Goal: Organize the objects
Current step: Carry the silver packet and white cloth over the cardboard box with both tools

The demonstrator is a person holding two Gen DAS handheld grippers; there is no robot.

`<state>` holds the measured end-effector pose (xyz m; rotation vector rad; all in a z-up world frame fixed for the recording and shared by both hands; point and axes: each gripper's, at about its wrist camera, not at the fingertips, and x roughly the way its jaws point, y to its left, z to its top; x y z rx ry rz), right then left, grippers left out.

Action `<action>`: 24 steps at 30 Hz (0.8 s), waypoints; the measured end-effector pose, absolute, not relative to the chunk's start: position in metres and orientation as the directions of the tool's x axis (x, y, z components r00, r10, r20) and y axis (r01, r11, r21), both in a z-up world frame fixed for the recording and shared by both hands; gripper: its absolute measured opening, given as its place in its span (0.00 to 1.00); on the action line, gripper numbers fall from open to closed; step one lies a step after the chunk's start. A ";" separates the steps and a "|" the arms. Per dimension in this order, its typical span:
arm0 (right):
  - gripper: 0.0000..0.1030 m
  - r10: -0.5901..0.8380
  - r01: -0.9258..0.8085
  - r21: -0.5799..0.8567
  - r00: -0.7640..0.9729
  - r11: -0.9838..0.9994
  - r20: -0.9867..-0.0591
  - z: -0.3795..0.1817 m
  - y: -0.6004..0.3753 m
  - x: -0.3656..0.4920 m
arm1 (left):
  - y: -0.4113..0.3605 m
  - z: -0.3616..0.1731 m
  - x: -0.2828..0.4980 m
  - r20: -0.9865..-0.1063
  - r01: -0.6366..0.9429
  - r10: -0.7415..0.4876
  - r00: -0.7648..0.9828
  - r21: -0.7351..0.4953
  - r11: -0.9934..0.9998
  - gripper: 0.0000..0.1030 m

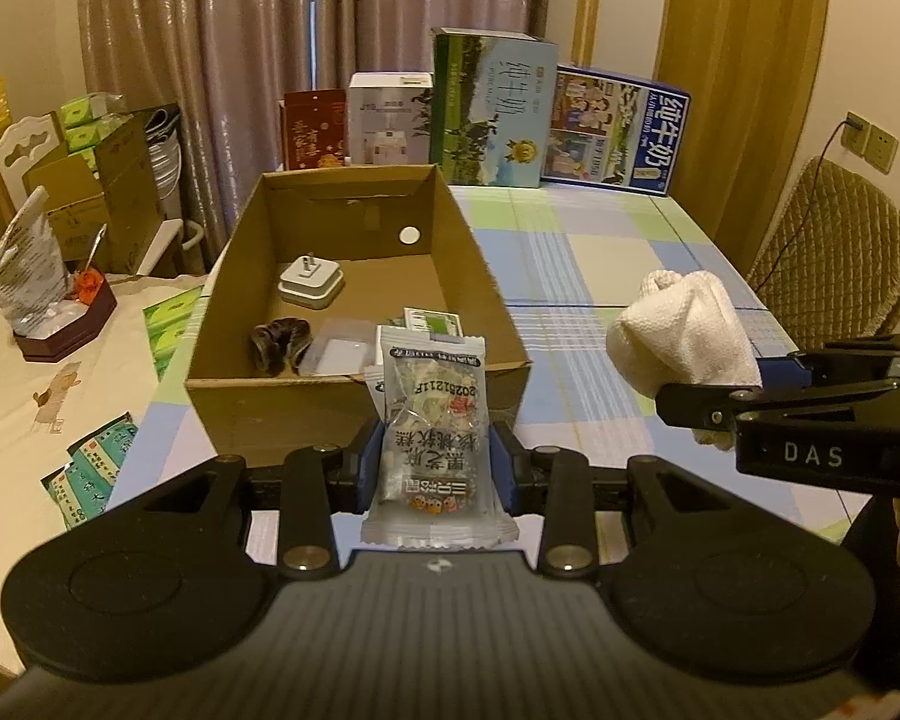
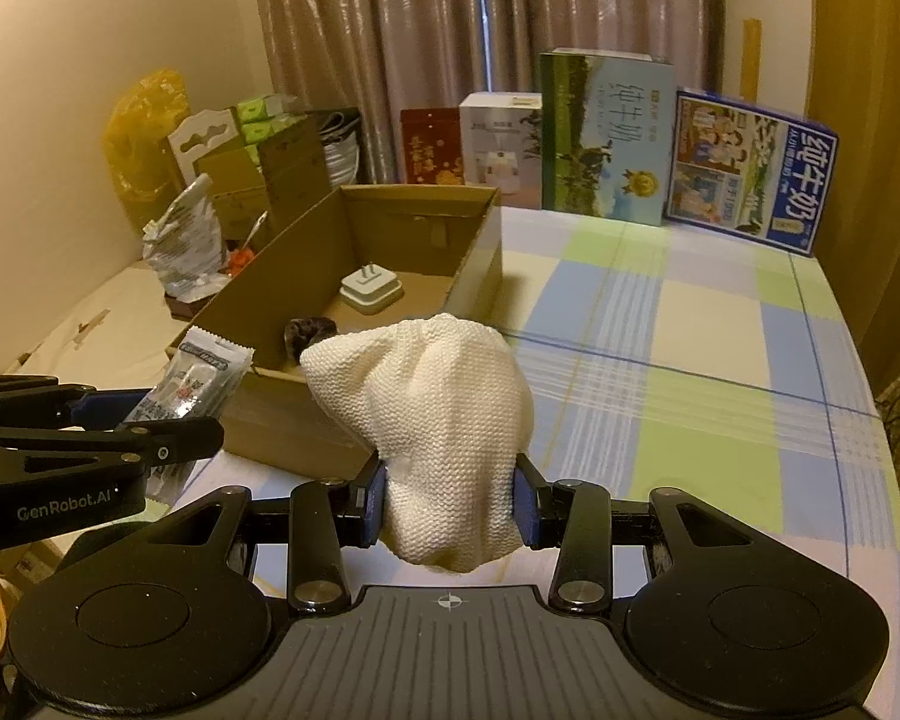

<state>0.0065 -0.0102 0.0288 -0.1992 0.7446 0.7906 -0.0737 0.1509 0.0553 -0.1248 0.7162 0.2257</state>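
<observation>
Left claw (image 1: 437,468) pinches a snack packet (image 1: 432,420), long axis pointing ahead toward the cardboard box (image 1: 354,396) just beyond; right claw (image 2: 450,498), clamping a white knitted cloth (image 2: 438,420), stands beside the box's right wall above the surface (image 2: 690,360).

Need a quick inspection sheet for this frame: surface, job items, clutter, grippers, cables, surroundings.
Surface: table under a checked cloth in blue, green and cream.
Job's things: open cardboard box holds a white plug adapter, a dark scrunchie, a clear flat packet and a small green-and-white box.
Clutter: four cartons stand along the table's far edge.
Grippers: left gripper shut on snack packet; right gripper shut on white knitted cloth; both short of the box.
Cables: dark cable runs from a wall socket over the chair.
Surroundings: curtains, padded chair, side table with bags and boxes.
</observation>
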 end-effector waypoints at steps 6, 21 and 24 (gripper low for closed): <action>0.38 0.577 -0.717 0.100 0.460 0.690 -0.675 0.027 -0.002 0.006 | 0.162 0.056 -0.076 -0.662 -0.268 0.174 0.729 -0.041 0.963 0.31; 0.38 0.586 -0.743 0.092 0.438 0.663 -0.682 0.022 0.022 0.009 | 0.182 0.054 -0.079 -0.664 -0.298 0.199 0.721 -0.038 0.954 0.31; 0.38 0.588 -0.746 0.092 0.436 0.659 -0.682 0.021 0.027 0.010 | 0.187 0.055 -0.078 -0.662 -0.304 0.204 0.721 -0.038 0.952 0.31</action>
